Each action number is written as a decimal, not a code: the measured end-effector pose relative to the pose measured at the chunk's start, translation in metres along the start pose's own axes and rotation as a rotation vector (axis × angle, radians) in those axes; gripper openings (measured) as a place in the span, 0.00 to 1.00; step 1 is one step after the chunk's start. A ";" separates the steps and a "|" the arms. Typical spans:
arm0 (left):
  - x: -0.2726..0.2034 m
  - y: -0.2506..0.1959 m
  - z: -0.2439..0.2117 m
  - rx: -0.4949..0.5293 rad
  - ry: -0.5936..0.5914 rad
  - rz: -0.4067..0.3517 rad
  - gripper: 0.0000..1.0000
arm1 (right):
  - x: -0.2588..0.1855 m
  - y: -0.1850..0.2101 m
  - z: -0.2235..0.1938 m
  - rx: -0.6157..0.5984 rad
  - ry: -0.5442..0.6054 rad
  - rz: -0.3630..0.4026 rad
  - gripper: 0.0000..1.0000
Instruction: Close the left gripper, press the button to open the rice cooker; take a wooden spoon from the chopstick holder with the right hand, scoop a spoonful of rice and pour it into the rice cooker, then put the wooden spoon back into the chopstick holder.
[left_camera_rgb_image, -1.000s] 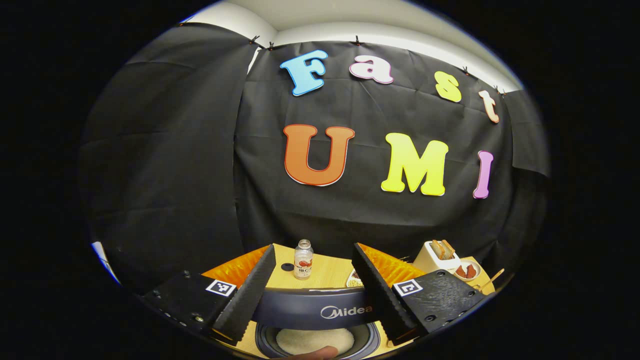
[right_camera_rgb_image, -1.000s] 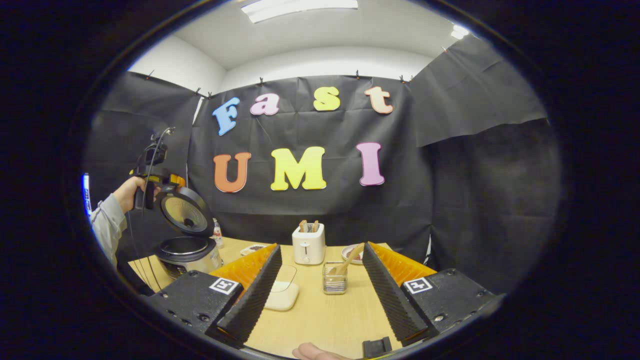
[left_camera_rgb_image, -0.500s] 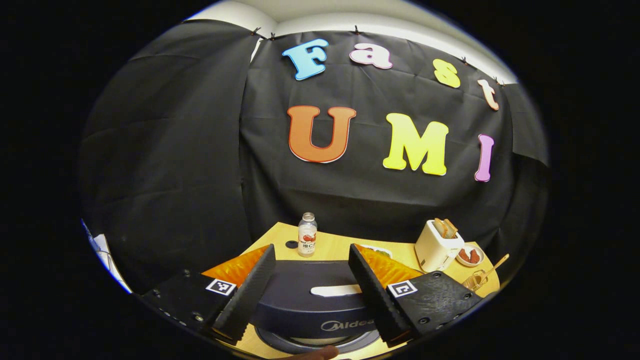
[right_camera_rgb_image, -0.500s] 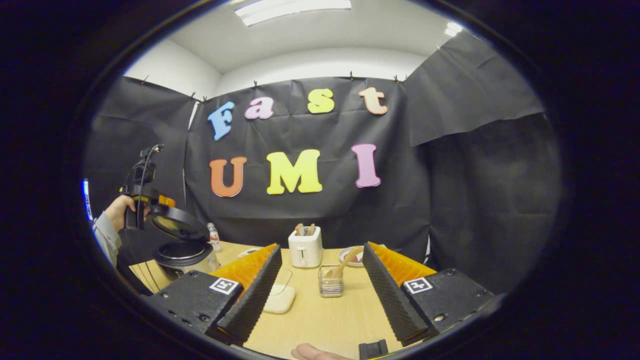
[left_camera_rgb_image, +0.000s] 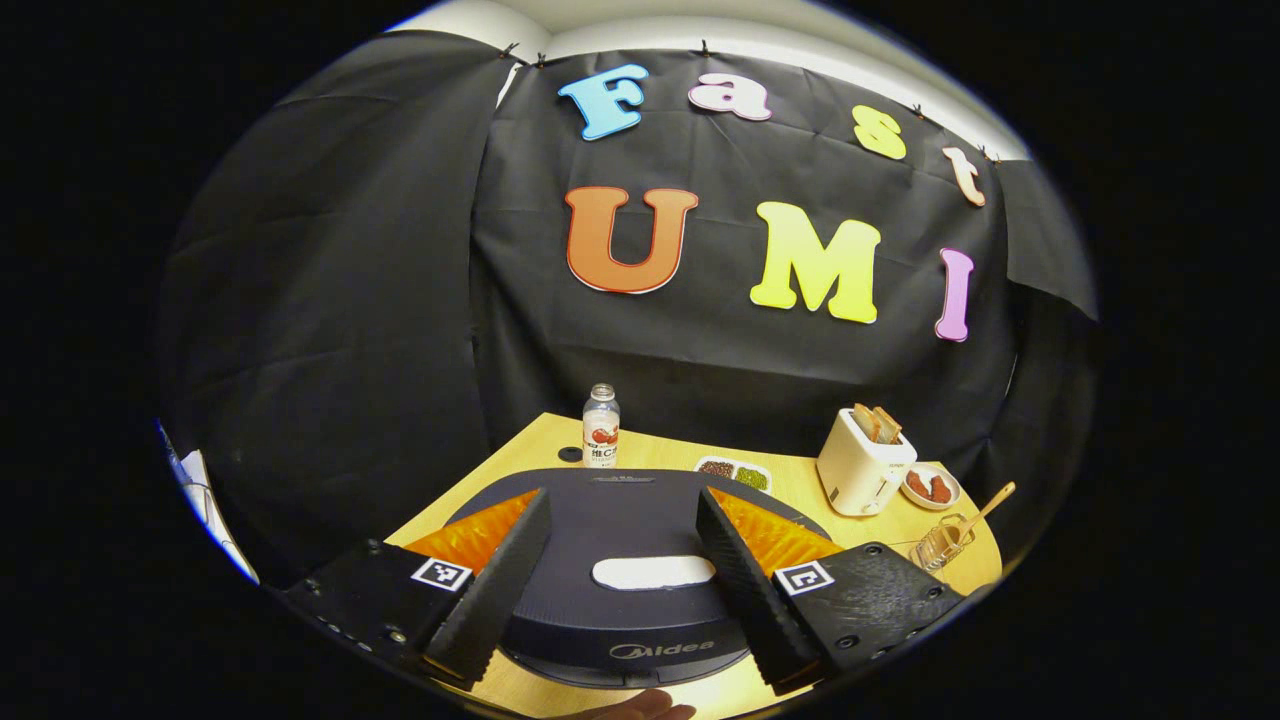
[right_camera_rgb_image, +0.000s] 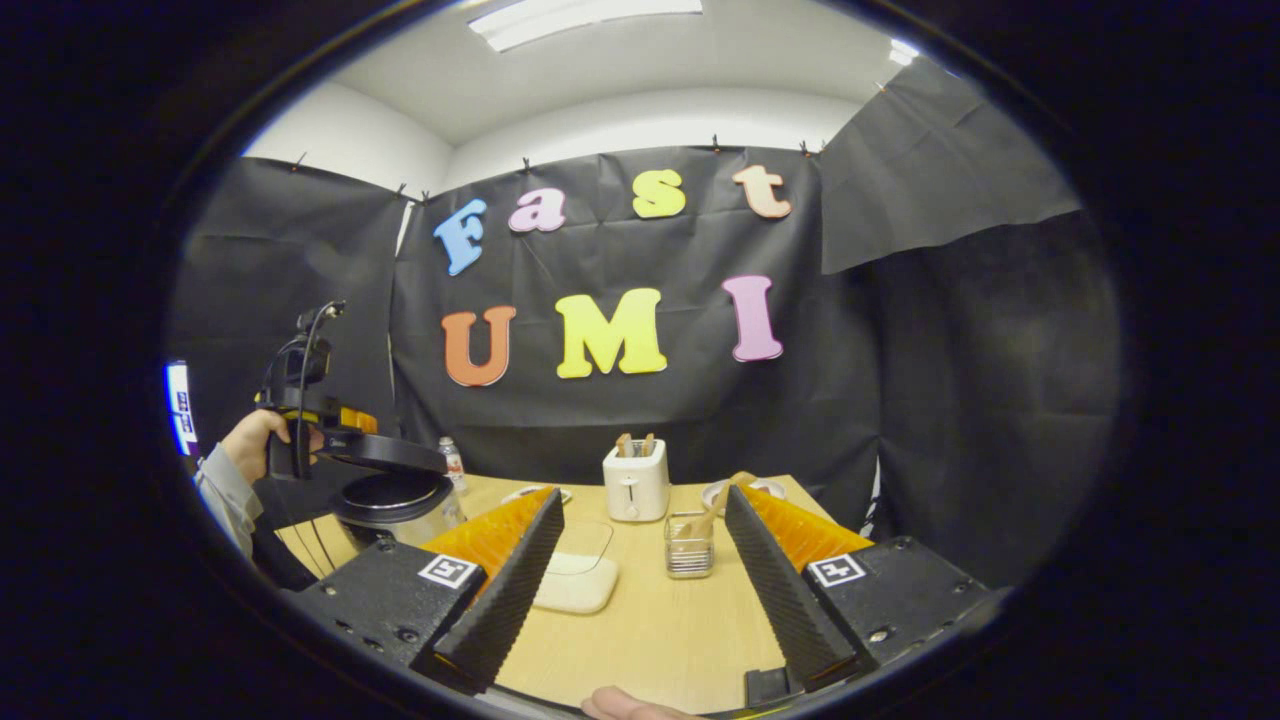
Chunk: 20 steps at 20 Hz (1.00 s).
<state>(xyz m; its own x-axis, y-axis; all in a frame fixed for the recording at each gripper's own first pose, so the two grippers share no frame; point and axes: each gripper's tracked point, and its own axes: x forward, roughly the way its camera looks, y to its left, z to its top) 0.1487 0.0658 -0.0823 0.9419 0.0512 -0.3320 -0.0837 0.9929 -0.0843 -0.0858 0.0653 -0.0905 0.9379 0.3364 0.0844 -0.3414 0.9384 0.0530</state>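
Light wood tabletop (right_camera_rgb_image: 640, 630) — rice cooker (right_camera_rgb_image: 395, 505) at its left edge, small bottle (right_camera_rgb_image: 452, 465) behind it near the back edge. White toaster (right_camera_rgb_image: 635, 482) sits mid-back, wire chopstick holder (right_camera_rgb_image: 688, 546) just in front, a white lidded container (right_camera_rgb_image: 575, 580) left of that, plus a plate (right_camera_rgb_image: 745, 490) toward the back right corner.

A staged recording booth, not a home: black cloth pinned to white walls surrounds a wooden counter (right_camera_rgb_image: 640, 640) with a toaster (right_camera_rgb_image: 636, 482) at 12 o'clock and a rice cooker (right_camera_rgb_image: 395, 500) at 9.
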 end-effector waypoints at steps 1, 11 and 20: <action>0.001 0.000 -0.004 0.011 0.006 0.002 1.00 | -0.001 -0.002 -0.003 -0.006 0.000 -0.011 1.00; -0.005 0.001 -0.038 0.053 0.000 0.017 0.98 | -0.028 -0.005 0.011 -0.101 -0.051 -0.055 1.00; -0.002 0.004 -0.071 0.031 0.111 0.055 1.00 | -0.029 0.001 -0.001 -0.058 -0.016 -0.022 1.00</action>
<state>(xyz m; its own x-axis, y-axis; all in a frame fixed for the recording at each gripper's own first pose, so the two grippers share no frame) 0.1239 0.0623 -0.1485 0.8942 0.0953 -0.4373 -0.1226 0.9919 -0.0345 -0.1136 0.0569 -0.0942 0.9440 0.3144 0.1000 -0.3157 0.9488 -0.0025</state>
